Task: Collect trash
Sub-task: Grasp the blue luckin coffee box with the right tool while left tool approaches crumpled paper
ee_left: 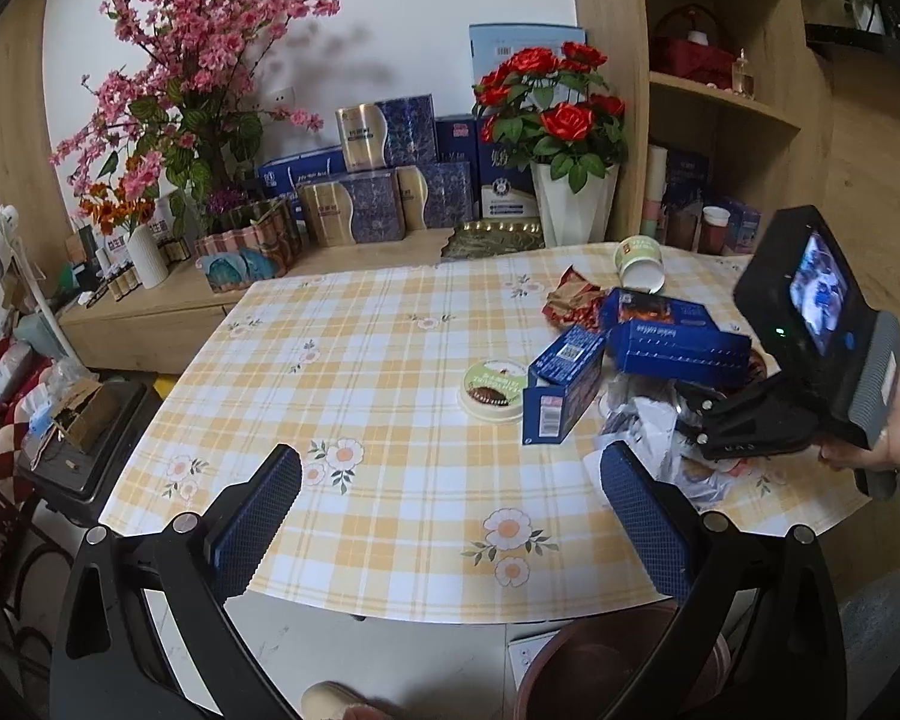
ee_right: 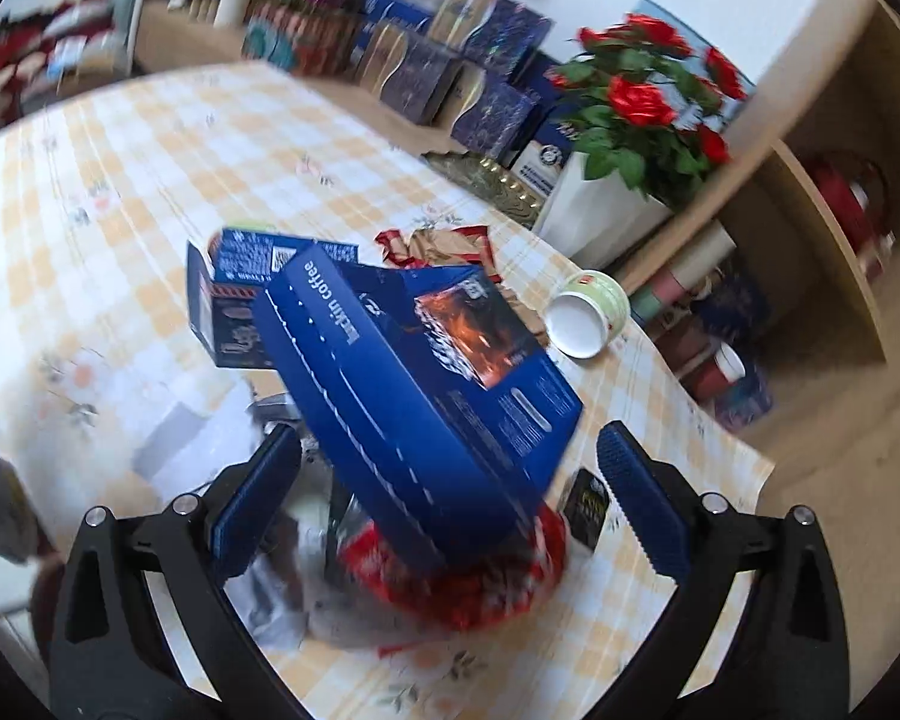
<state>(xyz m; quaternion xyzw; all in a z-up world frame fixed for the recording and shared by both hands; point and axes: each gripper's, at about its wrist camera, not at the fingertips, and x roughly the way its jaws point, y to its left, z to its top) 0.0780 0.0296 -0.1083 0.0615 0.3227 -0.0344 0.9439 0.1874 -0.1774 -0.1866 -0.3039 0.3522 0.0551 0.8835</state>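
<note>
My left gripper (ee_left: 450, 516) hangs with its jaws wide over the near edge of the checked tablecloth (ee_left: 354, 360), nothing between them. From its camera the trash sits in a heap at about two o'clock: a round lidded tub (ee_left: 493, 390) flat on the cloth, a small blue carton (ee_left: 561, 387) touching its right side, a large blue coffee box (ee_left: 678, 333) lying across the pile behind that, a crumpled red-and-gold wrapper (ee_left: 573, 300) further back, and a paper cup (ee_left: 641, 264) tipped on its side at one o'clock. White crumpled plastic (ee_left: 660, 426) lies just beside my left gripper's right finger.

My right gripper (ee_right: 449, 504) is over that heap — jaws wide, the tilted coffee box (ee_right: 426, 384) between the pads but I cannot tell whether either pad touches it. Under the box lies a red wrapper (ee_right: 498, 588). A brown bin (ee_left: 618, 666) shows below the table edge at five o'clock.
</note>
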